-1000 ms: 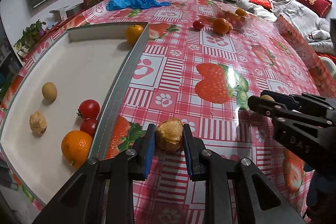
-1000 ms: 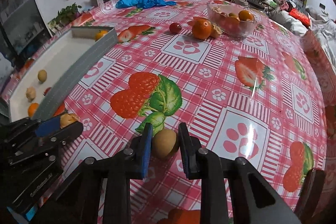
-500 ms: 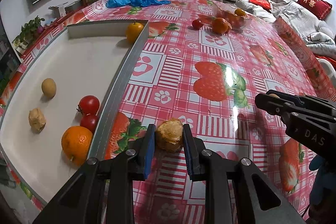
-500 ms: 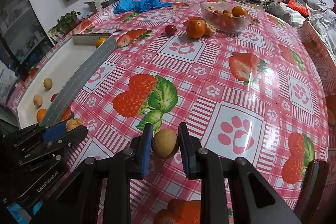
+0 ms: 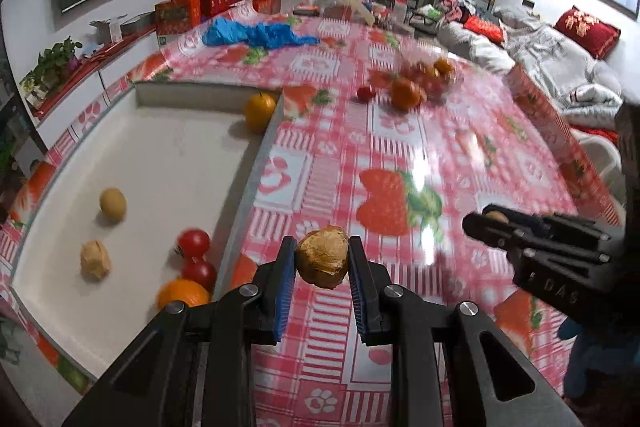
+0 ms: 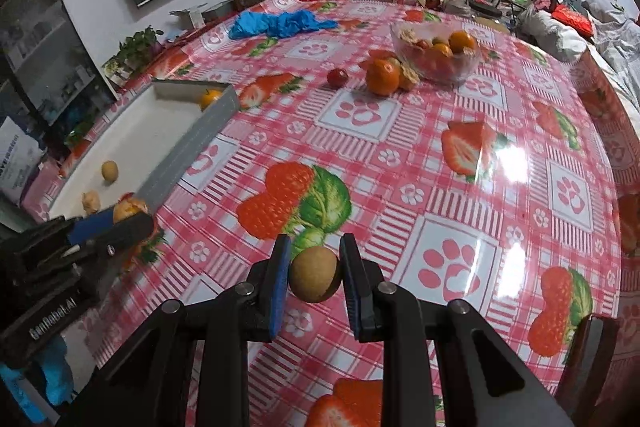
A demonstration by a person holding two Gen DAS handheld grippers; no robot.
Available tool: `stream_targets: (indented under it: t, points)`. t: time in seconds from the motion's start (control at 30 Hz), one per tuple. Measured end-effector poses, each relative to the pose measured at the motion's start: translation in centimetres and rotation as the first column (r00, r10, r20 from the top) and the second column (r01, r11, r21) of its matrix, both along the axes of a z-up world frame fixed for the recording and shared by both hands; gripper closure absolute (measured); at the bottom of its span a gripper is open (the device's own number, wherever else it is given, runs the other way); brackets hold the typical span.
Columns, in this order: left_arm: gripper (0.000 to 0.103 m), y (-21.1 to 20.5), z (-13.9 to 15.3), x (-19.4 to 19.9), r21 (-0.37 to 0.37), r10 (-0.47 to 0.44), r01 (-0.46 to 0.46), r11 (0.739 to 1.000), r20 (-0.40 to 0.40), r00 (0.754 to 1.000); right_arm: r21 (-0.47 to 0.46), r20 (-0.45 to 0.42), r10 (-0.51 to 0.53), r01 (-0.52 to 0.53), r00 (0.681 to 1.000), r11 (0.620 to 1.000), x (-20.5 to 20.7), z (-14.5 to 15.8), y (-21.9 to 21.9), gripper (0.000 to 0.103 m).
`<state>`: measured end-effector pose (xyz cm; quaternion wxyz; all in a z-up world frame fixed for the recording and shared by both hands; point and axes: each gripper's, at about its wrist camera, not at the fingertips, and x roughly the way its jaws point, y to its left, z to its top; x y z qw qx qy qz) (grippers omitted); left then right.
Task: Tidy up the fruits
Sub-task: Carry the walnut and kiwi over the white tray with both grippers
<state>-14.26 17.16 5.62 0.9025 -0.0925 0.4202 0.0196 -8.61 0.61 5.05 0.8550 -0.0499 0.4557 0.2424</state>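
The left tool (image 5: 322, 261) is clamped on a wrinkled brown walnut (image 5: 322, 258), its blue pads pressing the shell from both sides, above the red checked tabletop (image 5: 460, 147) just right of the tray's long grey wall. The right tool (image 6: 314, 273) is clamped on a smooth round tan fruit (image 6: 315, 274), held over a green leaf printed on the cloth.

The white tray (image 5: 168, 163) sits at the left edge of the tabletop. In it lie an orange (image 5: 182, 294) in the near corner, two tomatoes (image 5: 194, 243) close to the wall and touching each other, a second walnut (image 5: 95, 259), a tan fruit (image 5: 113, 202) farther in, and a yellow-orange citrus (image 5: 260, 111) in the far corner against the wall.

Farther across the tabletop stands a glass bowl (image 6: 436, 51) with oranges and other fruit inside. Just beside it sit a loose orange (image 6: 383, 76) and a walnut touching it, and a small tomato (image 6: 337, 77) lies a little to the left. A blue cloth (image 6: 280, 23) is crumpled near the far edge.
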Motion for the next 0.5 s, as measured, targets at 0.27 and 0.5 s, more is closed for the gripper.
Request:
stream_targets:
  t: [0.27, 0.5]
  points:
    - [0.076, 4.2, 4.3, 0.2, -0.012, 0.038, -0.037, 0.999, 0.069, 0.997, 0.051, 0.028, 0.060, -0.061, 0.998, 0.997, 0.8, 4.0, 2.8, 0.076]
    - [0.076, 8.5, 7.6, 0.5, 0.045, 0.079, -0.085, 0.995, 0.121, 0.989, 0.071, 0.046, 0.167, -0.170, 0.985, 0.983, 1.5, 7.2, 8.4, 0.076]
